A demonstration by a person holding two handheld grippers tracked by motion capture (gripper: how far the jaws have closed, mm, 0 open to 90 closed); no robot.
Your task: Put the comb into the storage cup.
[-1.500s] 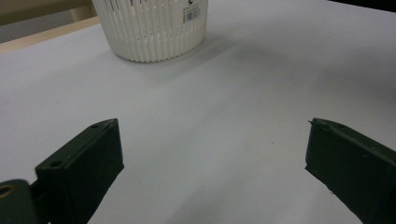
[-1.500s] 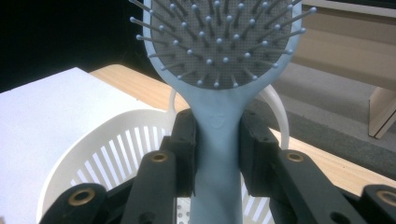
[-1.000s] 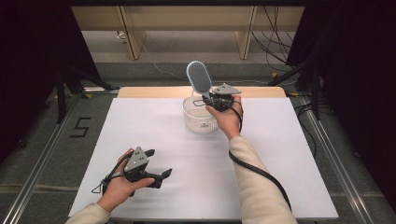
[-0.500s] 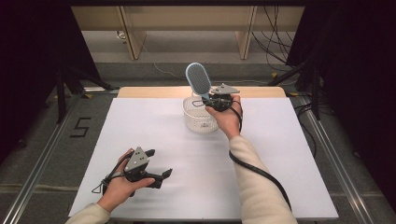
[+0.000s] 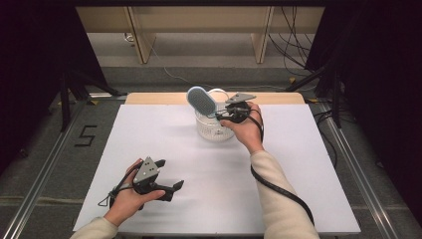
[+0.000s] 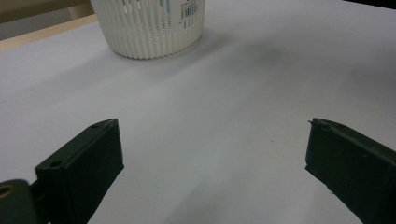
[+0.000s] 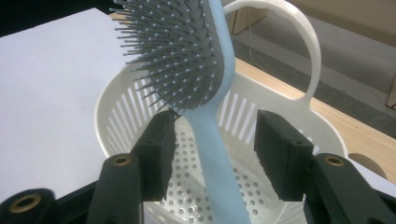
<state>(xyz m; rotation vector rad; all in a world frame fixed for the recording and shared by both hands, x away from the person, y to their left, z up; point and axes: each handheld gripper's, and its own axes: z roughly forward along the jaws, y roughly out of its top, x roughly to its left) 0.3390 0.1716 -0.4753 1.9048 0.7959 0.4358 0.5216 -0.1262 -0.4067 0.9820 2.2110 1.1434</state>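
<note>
A light blue hairbrush [image 5: 201,101] stands handle-down in a white slatted basket [image 5: 211,130] at the far middle of the table, with its head leaning left over the rim. My right gripper [image 5: 222,117] reaches over the basket from the right. Its jaws have just been opening. In the right gripper view the brush handle [image 7: 219,177] stands between them, with a gap to each pad. My left gripper [image 5: 169,175] rests in the hand near the front left, jaws wide apart over bare table [image 6: 212,135].
The basket's hoop handle [image 7: 306,42] rises behind the brush. The white table top [image 5: 308,164] lies bare around the basket. In the left gripper view the basket [image 6: 149,28] stands well ahead. A wooden strip [image 5: 278,97] edges the far side.
The right gripper's jaws have parted from the brush handle. The brush head has sunk lower and leans left over the basket. The left hand has not moved.
</note>
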